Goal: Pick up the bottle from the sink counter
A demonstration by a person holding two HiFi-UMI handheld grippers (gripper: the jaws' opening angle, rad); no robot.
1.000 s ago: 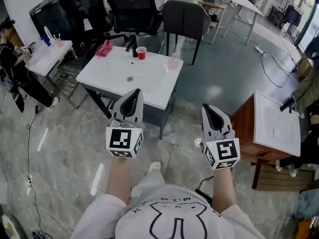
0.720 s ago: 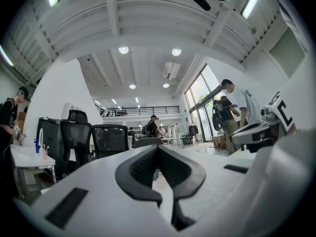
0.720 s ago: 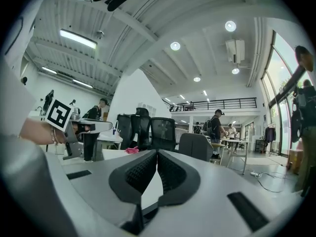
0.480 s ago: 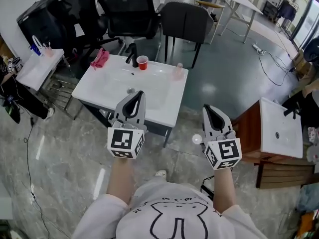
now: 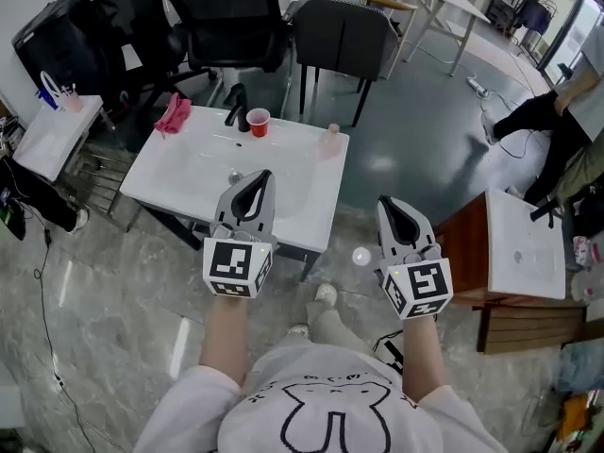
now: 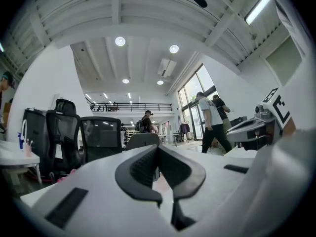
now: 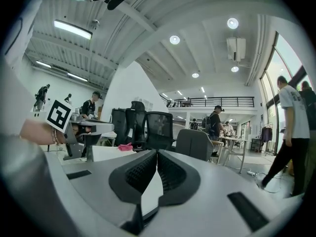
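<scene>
The bottle stands upright at the far right corner of the white tabletop, pale pink and see-through, with nothing touching it. To its left, along the far edge, are a red cup, then a black faucet just beside the cup, and a pink cloth at the far left corner. A basin is sunk into the middle of the tabletop. The left tongs are held level at the near side of the tabletop, their tips showing over the near part of the basin in the head view, well apart from the bottle. Their jaws are pressed together with nothing between them. The right tongs are held level over the floor, off the near right corner of the tabletop, also apart from the bottle. Their jaws are closed too and carry nothing. Beyond the tabletop stand a black office chair and a grey chair. Further right, on a wooden cabinet, is a second sink, and a person's legs show at the far right edge.
</scene>
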